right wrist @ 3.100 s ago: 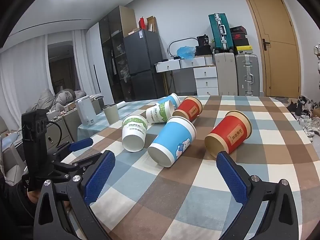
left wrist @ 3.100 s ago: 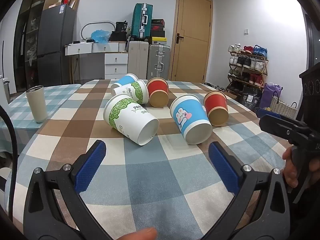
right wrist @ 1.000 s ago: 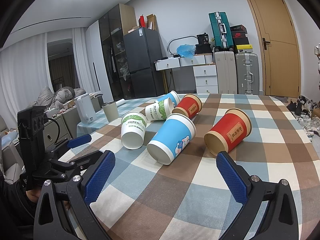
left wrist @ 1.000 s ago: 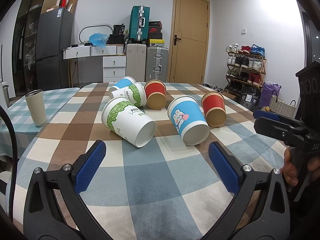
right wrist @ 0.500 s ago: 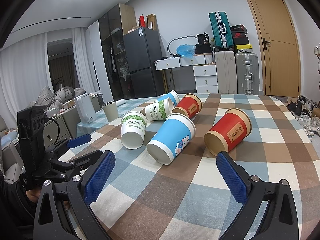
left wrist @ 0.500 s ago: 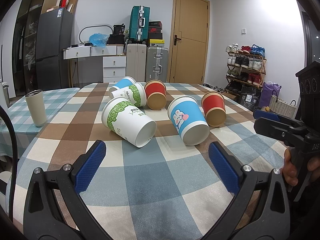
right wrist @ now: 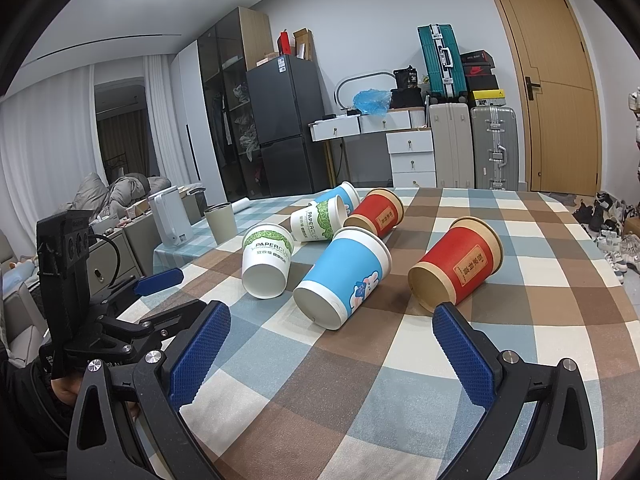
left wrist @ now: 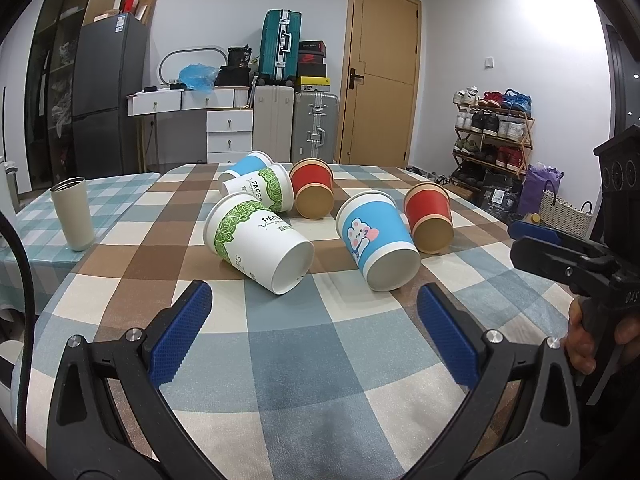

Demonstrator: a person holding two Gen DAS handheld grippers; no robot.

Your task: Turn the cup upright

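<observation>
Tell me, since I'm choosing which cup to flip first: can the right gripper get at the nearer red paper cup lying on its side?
Probably yes. The right gripper is open, and the nearer red paper cup lies just ahead of it, apart from the other cups, with only bare checked tablecloth between.

Six toppled paper cups (left wrist: 256, 240) on checked tablecloth (left wrist: 304, 344)

Checked blue, brown and cream tablecloth (left wrist: 288, 360); blue bunny cup (left wrist: 376, 240); seemingly leaf-green-banded white cup (left wrist: 256, 236).

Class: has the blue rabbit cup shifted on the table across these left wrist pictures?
No. The blue rabbit cup keeps its place beside the near red cup; only the camera's framing changed.
</observation>
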